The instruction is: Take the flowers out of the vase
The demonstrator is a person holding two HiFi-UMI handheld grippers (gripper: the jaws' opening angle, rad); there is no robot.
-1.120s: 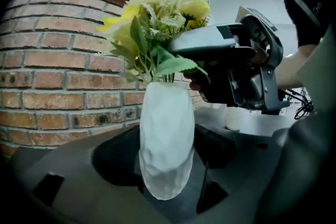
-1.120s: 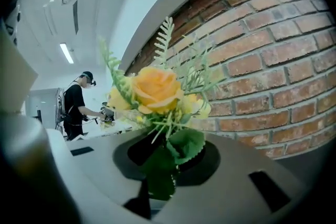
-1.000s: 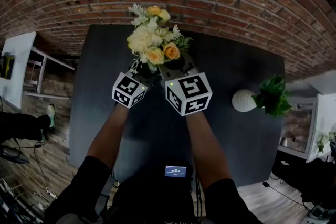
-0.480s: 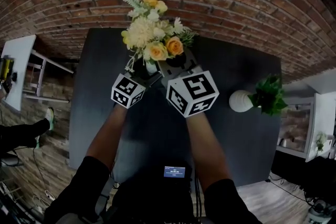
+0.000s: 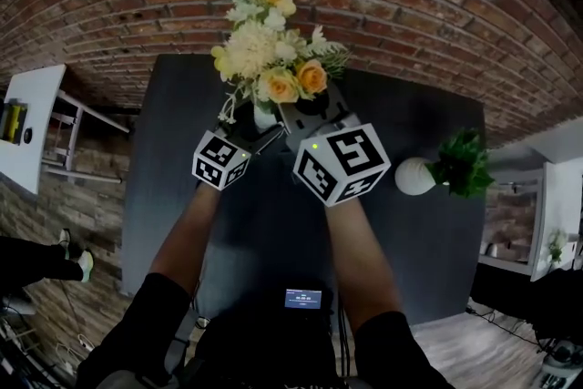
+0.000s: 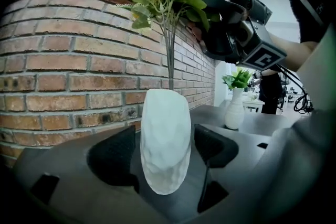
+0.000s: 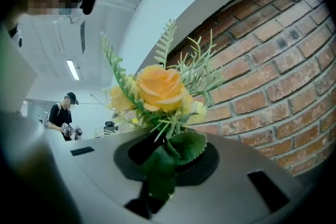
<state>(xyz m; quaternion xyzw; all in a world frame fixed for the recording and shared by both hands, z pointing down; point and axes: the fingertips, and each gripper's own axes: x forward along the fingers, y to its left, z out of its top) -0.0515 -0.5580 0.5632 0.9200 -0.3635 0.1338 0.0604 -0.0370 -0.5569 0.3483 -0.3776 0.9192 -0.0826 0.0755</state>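
Observation:
A bouquet of yellow and cream flowers [image 5: 269,59] stands above a white faceted vase [image 6: 165,139]. In the left gripper view its thin green stems [image 6: 169,60] run down into the vase mouth. My left gripper [image 6: 164,152] has the vase body between its two black pads, which touch both sides. My right gripper [image 5: 305,112] is shut on the stems just under the blooms. In the right gripper view an orange rose [image 7: 160,89] and green leaves [image 7: 168,160] rise from its shut jaws [image 7: 163,165]. The left gripper view shows the right gripper [image 6: 236,34] high on the stems.
Everything stands on a dark table [image 5: 182,196] against a brick wall [image 5: 410,5]. A second white vase [image 5: 417,176] with a green plant [image 5: 466,164] stands at the table's right. A white side table [image 5: 27,118] is at the left. A person [image 7: 63,113] stands far off.
My right gripper has risen with the bouquet, so flowers and cube look larger and higher in the head view. The left gripper and the vase have stayed put.

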